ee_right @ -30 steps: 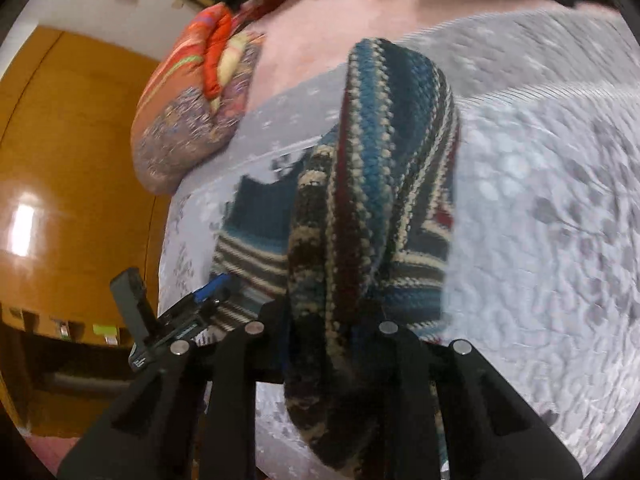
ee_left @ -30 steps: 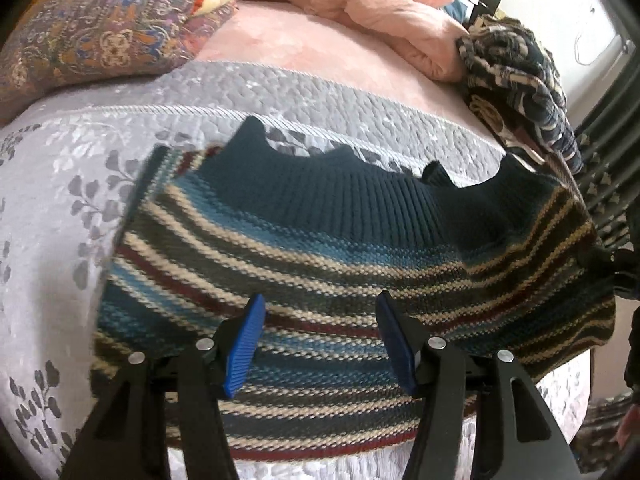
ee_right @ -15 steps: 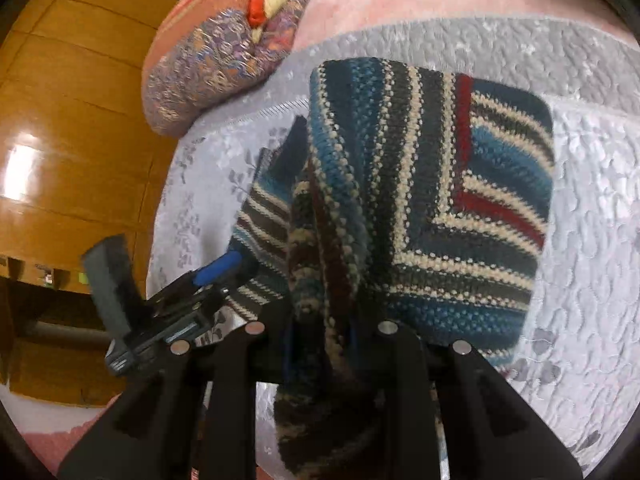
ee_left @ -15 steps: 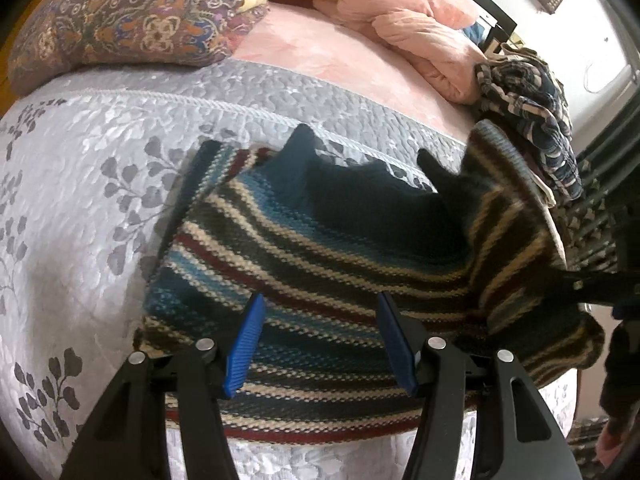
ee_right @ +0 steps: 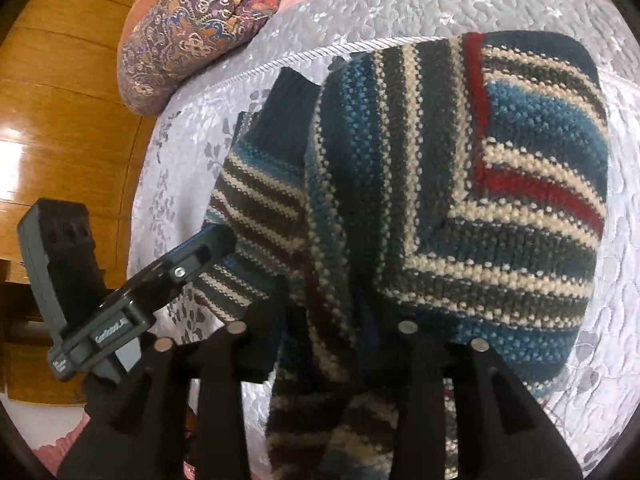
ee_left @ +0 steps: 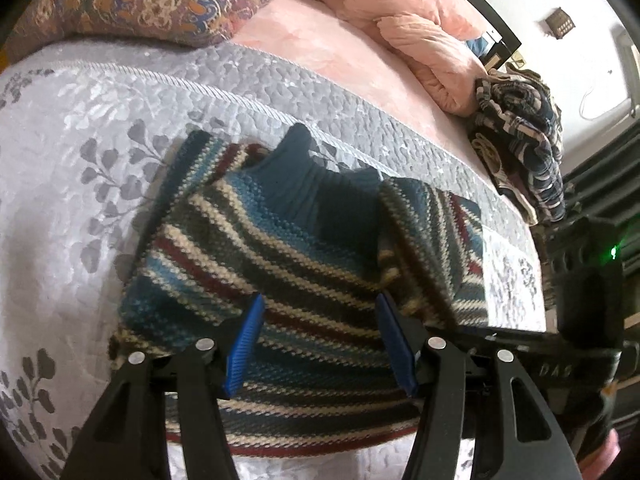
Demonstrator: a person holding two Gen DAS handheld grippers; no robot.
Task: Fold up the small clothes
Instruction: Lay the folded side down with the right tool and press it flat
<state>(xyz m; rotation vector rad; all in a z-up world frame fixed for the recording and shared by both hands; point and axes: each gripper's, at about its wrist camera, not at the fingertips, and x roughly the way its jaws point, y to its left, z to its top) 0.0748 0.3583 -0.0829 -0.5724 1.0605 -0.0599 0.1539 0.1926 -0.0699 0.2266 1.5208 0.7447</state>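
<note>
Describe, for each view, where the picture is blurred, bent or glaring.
Left wrist view: fisheye bends the bedspread edge into a curve and darkens the corners; the folded sweater flap at the right is motion-blurred. Right wrist view: glare patches shine on the wardrobe; knit nearest the right tool is soft and dark.

Striped knit sweater [ee_left: 280,264]: small, chunky knit; bands of teal, dark grey, cream, dark red; plain dark-teal ribbed collar [ee_left: 304,176] at far edge. Lies flat on grey quilted bedspread [ee_left: 80,128], near bed edge. Partly folded: right-side portion turned over onto body, stripes there running crosswise to body stripes, meeting in diagonal seam [ee_right: 476,152]. Folded flap's near end lifted, bunched, blurred. Left sleeve [ee_left: 192,164] tucked along left edge.
</note>
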